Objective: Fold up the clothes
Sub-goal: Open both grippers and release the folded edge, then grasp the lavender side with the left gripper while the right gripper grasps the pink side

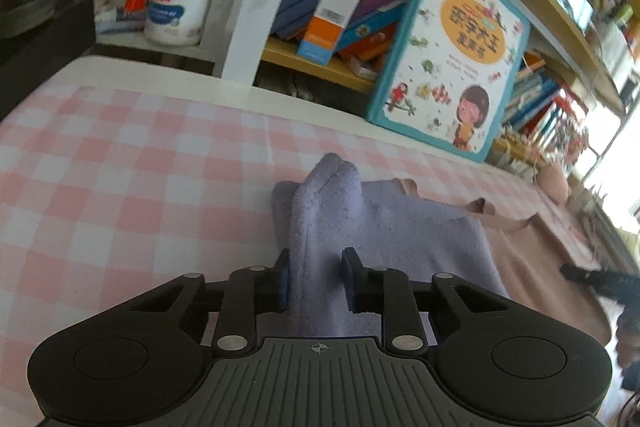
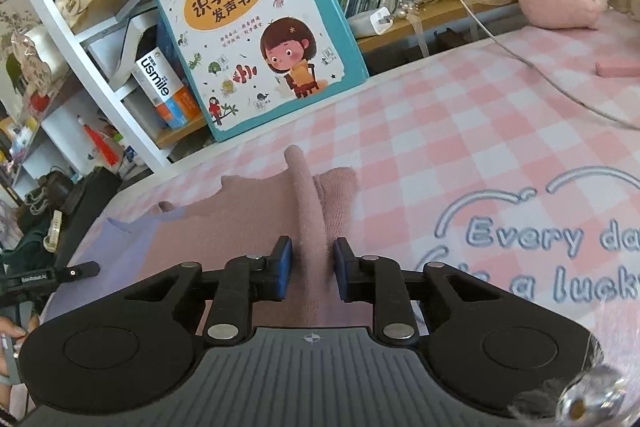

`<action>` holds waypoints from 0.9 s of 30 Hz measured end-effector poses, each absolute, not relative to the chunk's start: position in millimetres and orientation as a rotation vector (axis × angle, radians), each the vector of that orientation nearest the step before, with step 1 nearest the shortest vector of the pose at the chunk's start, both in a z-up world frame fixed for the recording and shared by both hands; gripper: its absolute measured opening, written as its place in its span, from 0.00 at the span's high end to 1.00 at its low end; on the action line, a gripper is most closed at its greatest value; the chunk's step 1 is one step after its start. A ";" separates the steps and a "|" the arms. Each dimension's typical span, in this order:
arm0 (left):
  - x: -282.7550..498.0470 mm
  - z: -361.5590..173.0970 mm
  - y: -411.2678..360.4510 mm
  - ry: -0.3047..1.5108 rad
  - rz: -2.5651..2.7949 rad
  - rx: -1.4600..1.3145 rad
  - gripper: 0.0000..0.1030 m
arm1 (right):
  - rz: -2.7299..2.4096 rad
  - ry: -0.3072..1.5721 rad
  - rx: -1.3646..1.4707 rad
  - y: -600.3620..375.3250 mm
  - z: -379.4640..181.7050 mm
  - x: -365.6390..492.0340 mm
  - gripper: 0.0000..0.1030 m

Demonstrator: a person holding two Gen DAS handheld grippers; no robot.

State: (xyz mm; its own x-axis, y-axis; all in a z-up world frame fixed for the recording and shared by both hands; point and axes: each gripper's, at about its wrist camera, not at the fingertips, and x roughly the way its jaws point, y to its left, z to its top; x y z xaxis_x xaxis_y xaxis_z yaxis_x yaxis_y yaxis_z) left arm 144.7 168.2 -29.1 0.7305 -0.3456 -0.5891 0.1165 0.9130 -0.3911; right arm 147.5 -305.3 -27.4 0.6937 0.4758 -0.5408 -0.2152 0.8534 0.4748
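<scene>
In the left wrist view, the left hand-held gripper [image 1: 316, 277] sits at lower centre with its jaws narrowly apart; a raised fold of the lavender fleece garment [image 1: 384, 223] runs up between the blue pads [image 1: 283, 285], and a small gap shows at the right pad, so no firm pinch is visible. The garment lies at frame centre on the pink-and-white checked surface [image 1: 120, 167], overlapping a dusty-pink knitted garment [image 1: 536, 267] to its right. In the right wrist view, the right hand-held gripper [image 2: 312, 269] is likewise narrow, a ridge of the pink knit standing between its pads with slim gaps either side. A teal-edged children's picture book [image 2: 256, 27] leans against the bookshelf [image 2: 420, 23] at upper centre.
</scene>
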 end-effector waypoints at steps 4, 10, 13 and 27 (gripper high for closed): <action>159.3 -27.1 169.9 0.709 -0.223 -0.320 0.78 | 0.392 0.703 0.378 -293.4 -28.2 164.8 0.80; 179.4 -27.6 182.2 0.709 -0.186 -0.329 0.78 | 0.402 0.690 0.388 -278.6 -31.4 190.6 0.80; 180.0 -29.5 184.3 0.700 -0.185 -0.342 0.78 | 0.417 0.682 0.381 -277.5 -32.5 193.9 0.80; 109.4 23.3 149.5 0.532 -0.068 -0.167 0.64 | 0.403 0.601 0.207 -269.7 -15.0 158.3 0.48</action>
State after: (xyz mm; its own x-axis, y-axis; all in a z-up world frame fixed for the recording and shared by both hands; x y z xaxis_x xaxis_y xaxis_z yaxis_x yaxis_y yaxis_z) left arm 109.4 149.5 23.3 0.8599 -0.1080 -0.4988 0.0216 0.9842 -0.1758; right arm 158.3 -269.7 -15.0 0.7506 0.4251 -0.5059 -0.3063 0.9022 0.3037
